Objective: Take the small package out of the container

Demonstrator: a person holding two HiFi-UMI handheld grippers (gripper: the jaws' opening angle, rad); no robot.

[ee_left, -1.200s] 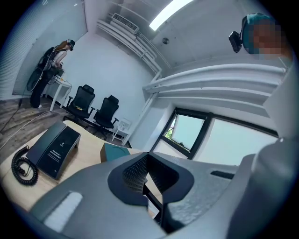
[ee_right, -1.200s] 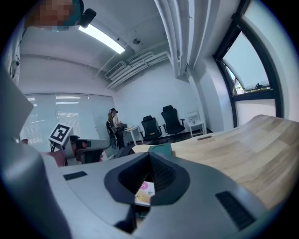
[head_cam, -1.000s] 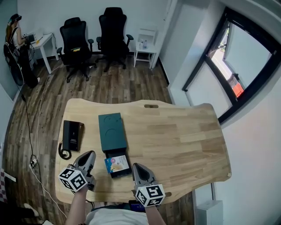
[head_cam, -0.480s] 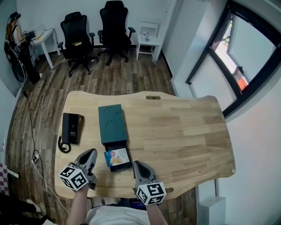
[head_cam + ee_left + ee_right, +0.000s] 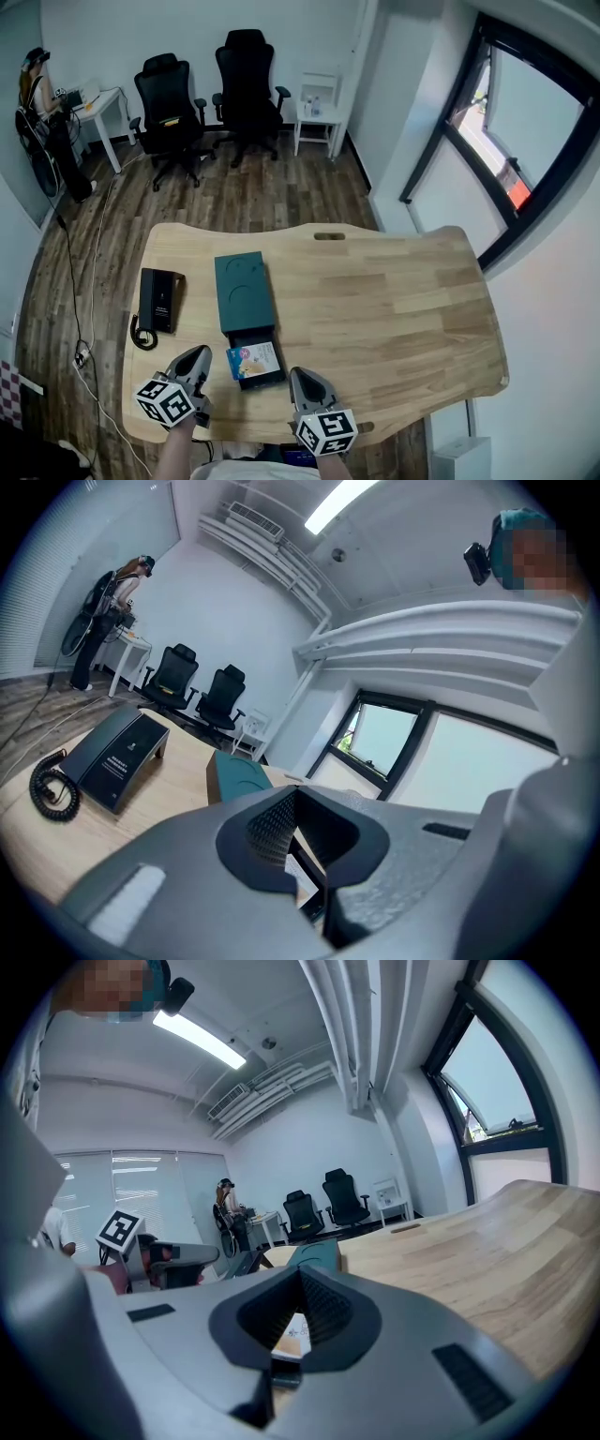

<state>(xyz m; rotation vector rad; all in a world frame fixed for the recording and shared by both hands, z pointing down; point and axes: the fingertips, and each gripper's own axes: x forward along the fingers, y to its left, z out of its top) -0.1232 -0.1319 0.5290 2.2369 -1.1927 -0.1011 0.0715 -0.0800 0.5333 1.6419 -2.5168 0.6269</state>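
Note:
A dark green box (image 5: 246,291) lies on the wooden table (image 5: 394,300), with its black drawer (image 5: 265,378) pulled out toward me. Inside the drawer lies a small colourful package (image 5: 251,360). My left gripper (image 5: 198,356) is shut and empty, just left of the drawer at the table's front edge. On the drawer's right, my right gripper (image 5: 299,376) is also shut and empty. In the left gripper view the box (image 5: 234,771) and a sliver of the package (image 5: 299,876) show past the closed left gripper (image 5: 295,794). The right gripper view shows the package (image 5: 293,1335) behind the closed right gripper (image 5: 302,1274).
A black desk phone (image 5: 161,300) with a coiled cord (image 5: 142,333) sits left of the box. Beyond the table are two black office chairs (image 5: 211,94), a small white side table (image 5: 317,117) and a person (image 5: 42,103) at a desk far left.
Both grippers have sunk a little at the table's front edge, staying shut. The head view has shifted slightly. Box, drawer and package lie as before.

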